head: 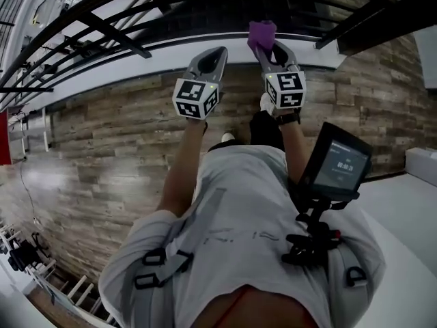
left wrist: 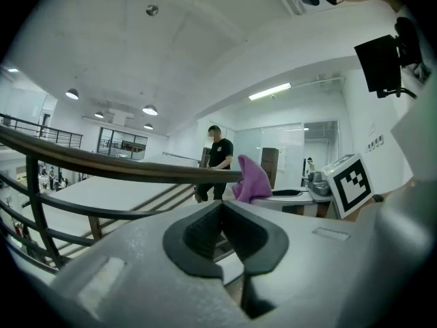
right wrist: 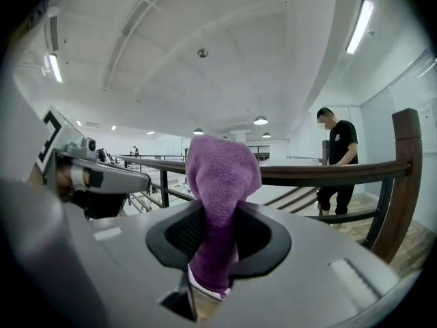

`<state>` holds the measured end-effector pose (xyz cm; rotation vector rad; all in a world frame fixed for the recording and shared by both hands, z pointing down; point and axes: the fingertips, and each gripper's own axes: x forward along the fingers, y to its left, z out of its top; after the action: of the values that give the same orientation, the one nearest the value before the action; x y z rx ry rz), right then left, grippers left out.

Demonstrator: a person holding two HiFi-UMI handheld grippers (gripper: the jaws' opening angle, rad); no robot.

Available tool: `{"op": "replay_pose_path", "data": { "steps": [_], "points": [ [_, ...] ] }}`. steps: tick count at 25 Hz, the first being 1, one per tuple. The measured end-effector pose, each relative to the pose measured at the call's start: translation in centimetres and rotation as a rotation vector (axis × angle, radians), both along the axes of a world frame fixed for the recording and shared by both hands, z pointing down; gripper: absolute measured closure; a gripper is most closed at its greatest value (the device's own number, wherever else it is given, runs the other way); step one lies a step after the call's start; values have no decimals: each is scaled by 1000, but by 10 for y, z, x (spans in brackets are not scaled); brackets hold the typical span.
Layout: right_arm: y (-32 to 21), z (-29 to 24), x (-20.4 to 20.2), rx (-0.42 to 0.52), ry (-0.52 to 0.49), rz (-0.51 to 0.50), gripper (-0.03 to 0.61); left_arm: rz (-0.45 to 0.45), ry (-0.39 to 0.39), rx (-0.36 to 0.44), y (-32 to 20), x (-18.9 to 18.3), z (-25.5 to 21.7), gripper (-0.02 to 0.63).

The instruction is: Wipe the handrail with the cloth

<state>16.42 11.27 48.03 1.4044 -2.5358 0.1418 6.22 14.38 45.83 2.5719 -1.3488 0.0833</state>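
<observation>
Purple terry cloth pinched in right gripper, fingers closed on its lower fold. Free end stands up level with dark wooden handrail; contact with the rail not certain. Left gripper alongside, fingers together, nothing between them.

Step in hand, as judged: bring cloth onto rail. Best done by pressing the loose end flat over the rail's top, then drawing along its length under steady pressure with a firm grip.

Writing: small chest-mounted screen shows digits, too small to read. No brands seen.
</observation>
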Motion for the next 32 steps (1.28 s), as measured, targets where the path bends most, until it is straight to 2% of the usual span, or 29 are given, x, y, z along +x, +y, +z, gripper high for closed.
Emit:
{"op": "replay_pose_path", "data": {
  "steps": [3,7,13,19,24,32],
  "points": [
    [17,-28,-2,43,-21,-21,477,-19,-10,62,12,1,-31,615],
    [23,-44,-7,50,-43,-21,476,-44,-20,104,16,-4,-50,615],
    [19,-95,1,155,-68,-19,476,-79,22,182,8,-3,-77,615],
    [16,-150,57,208,-127,25,476,-75,20,248,7,50,-126,615],
    [14,-161,66,243,-109,9,476,-74,4,284,2,68,-148,615],
    [14,-163,60,251,-100,0,476,-62,-9,290,-3,75,-153,615]
  ]
}}
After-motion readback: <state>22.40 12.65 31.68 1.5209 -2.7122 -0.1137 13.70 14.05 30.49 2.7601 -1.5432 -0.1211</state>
